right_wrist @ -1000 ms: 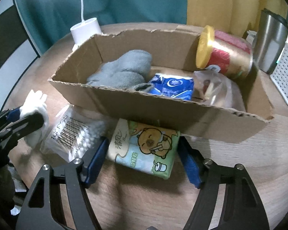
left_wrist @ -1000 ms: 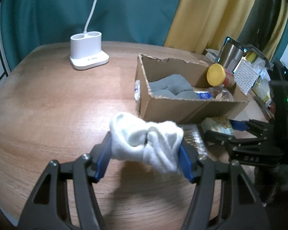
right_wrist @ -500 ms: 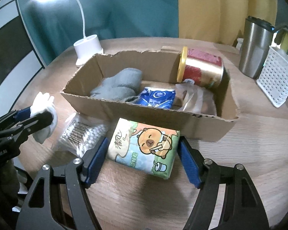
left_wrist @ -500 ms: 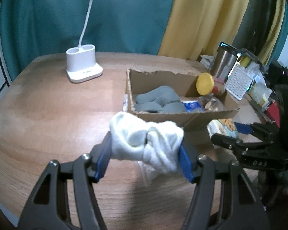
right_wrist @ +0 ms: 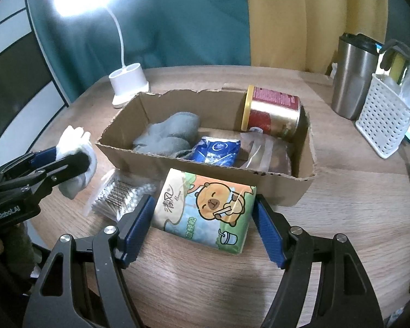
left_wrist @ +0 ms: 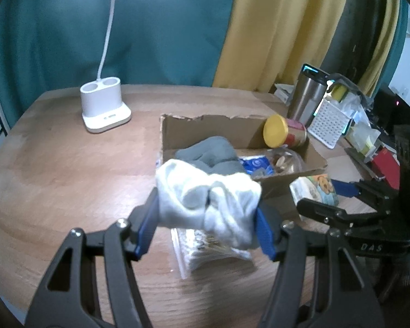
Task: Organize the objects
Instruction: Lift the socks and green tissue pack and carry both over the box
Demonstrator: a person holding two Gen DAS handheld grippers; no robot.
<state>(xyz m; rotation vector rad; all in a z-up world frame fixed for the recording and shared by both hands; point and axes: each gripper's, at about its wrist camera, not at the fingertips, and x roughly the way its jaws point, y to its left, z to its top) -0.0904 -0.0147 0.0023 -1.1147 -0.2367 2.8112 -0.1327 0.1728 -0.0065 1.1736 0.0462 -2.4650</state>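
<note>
The left gripper (left_wrist: 207, 218) clamps a white sock bundle (left_wrist: 209, 205); the right gripper (right_wrist: 202, 224) clamps a tissue pack (right_wrist: 205, 207). The cardboard box (right_wrist: 276, 183) sits just beyond both, cotton swabs (right_wrist: 117, 194) between them.

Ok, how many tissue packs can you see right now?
2: a green cartoon-bear tissue pack held in the right gripper, a blue tissue pack inside the cardboard box. More may be hidden.

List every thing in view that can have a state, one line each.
left gripper: shut on white sock, lifted off the table
right gripper: shut on tissue pack, lifted
cardboard box: open, partly filled
can: on its side in the box, lid on
steel tumbler: upright, lidded
lamp: lit
cotton swab bag: flat on table
</note>
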